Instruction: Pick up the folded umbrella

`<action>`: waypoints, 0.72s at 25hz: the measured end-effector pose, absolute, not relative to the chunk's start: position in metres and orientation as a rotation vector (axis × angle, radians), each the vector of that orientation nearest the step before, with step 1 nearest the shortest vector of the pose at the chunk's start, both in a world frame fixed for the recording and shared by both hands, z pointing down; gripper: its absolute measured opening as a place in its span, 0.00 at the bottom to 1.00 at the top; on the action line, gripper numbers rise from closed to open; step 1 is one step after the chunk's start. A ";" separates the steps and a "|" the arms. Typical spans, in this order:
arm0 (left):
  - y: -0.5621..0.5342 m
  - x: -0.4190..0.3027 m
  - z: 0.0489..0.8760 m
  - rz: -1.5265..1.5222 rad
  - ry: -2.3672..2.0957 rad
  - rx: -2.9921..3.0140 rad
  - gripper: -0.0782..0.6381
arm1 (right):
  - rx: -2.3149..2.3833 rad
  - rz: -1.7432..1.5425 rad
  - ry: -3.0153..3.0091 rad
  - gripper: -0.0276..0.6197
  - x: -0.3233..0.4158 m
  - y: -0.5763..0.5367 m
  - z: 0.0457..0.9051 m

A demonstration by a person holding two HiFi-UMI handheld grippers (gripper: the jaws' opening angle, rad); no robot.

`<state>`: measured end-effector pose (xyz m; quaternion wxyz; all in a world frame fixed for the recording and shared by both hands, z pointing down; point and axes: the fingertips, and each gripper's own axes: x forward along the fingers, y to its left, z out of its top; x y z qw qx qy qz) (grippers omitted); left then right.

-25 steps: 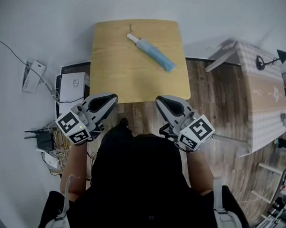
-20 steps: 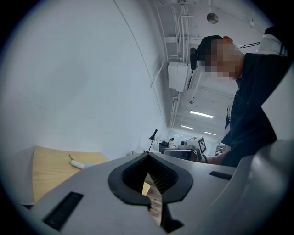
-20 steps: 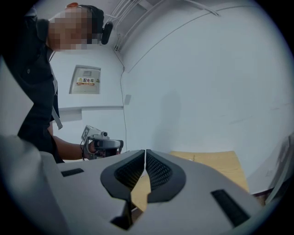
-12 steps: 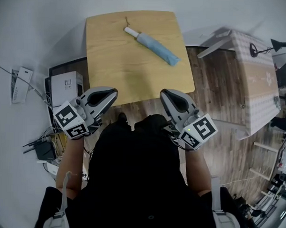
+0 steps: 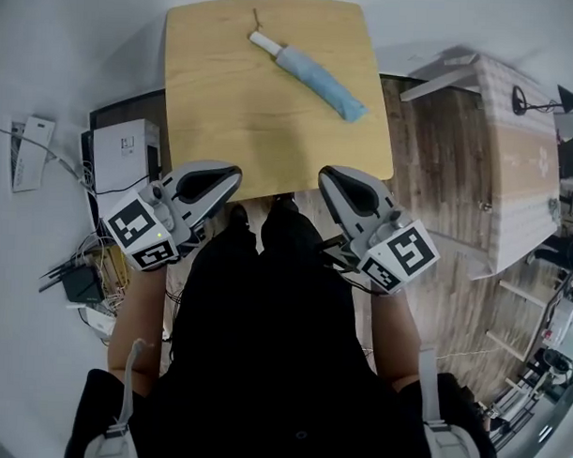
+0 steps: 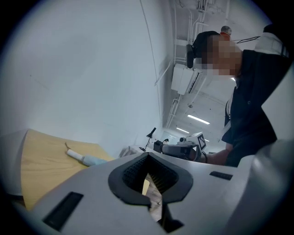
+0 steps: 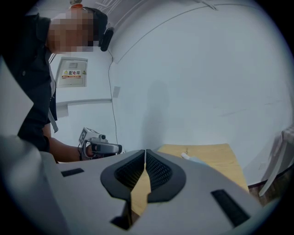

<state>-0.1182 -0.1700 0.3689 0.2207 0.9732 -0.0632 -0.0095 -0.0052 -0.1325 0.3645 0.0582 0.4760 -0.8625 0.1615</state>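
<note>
The folded light-blue umbrella (image 5: 309, 70) with a white handle lies slantwise on the far part of the wooden table (image 5: 225, 109), untouched. My left gripper (image 5: 230, 177) hangs at the table's near edge on the left, shut and empty. On the right of that edge, my right gripper (image 5: 328, 179) is likewise shut with nothing in it. In the left gripper view the left gripper (image 6: 148, 156) points across the table (image 6: 41, 156) with the umbrella (image 6: 85, 159) far ahead. Beyond the right gripper (image 7: 145, 151) in its own view, the umbrella (image 7: 193, 159) shows small.
A white box (image 5: 125, 157) and tangled cables with a small black device (image 5: 78, 282) lie on the floor left of the table. A second table with a checked cloth (image 5: 519, 156) and a black lamp (image 5: 530, 99) stands to the right. A white wall runs behind.
Both grippers have come forward to the table's near edge, jaws staying together. The umbrella has not moved on the table.
</note>
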 end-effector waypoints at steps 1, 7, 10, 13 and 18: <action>-0.173 -0.115 0.369 -0.011 -0.194 2.698 0.12 | 1.426 0.482 -2.623 0.08 -0.002 -0.138 0.365; -0.197 -0.090 0.370 0.076 -0.273 2.722 0.12 | 1.329 0.392 -2.645 0.08 0.018 -0.173 0.363; -0.208 -0.067 0.370 0.101 -0.296 2.716 0.12 | 1.296 0.398 -2.678 0.08 0.037 -0.185 0.358; -0.214 -0.039 0.366 0.140 -0.299 2.728 0.12 | 1.278 0.411 -2.691 0.08 0.066 -0.192 0.358; -0.230 -0.009 0.356 0.166 -0.347 2.746 0.12 | 1.233 0.360 -2.627 0.08 0.105 -0.215 0.370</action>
